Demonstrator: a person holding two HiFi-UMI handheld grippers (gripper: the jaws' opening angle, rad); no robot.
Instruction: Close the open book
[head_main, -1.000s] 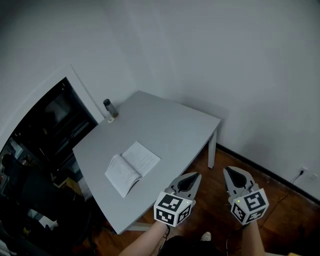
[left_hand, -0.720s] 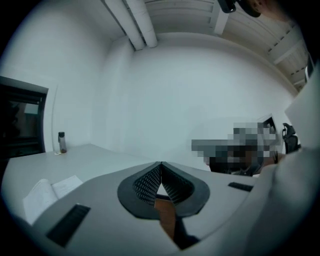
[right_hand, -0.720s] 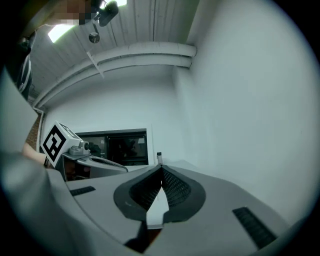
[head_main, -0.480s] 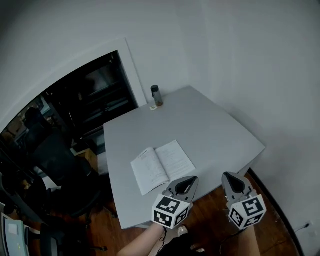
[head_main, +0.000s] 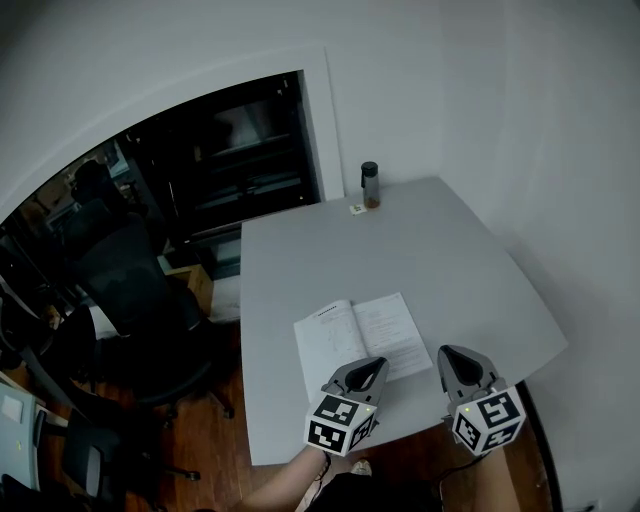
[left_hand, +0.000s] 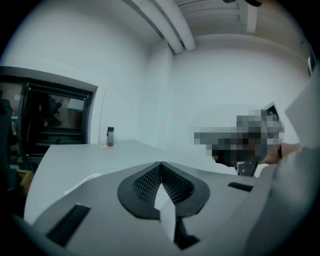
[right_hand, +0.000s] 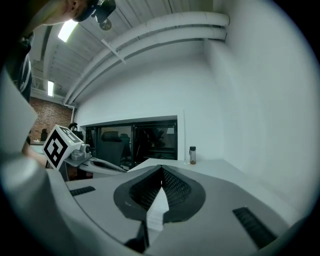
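An open book lies flat, pages up, near the front edge of the grey table. My left gripper hovers just over the book's near edge, jaws shut and empty. My right gripper is to the right of the book, over the table's front edge, also shut on nothing. In the left gripper view the shut gripper points across the table top, and a white page edge shows low on the left. In the right gripper view the shut gripper faces the table's far end.
A small dark-capped bottle and a small tag stand at the table's far edge by the white wall. A black office chair sits left of the table before a dark glass opening. The wood floor shows below.
The head view has swung round, so the table and book now sit centred and nearer. Both grippers have come from beside the table to its front edge by the book, still shut.
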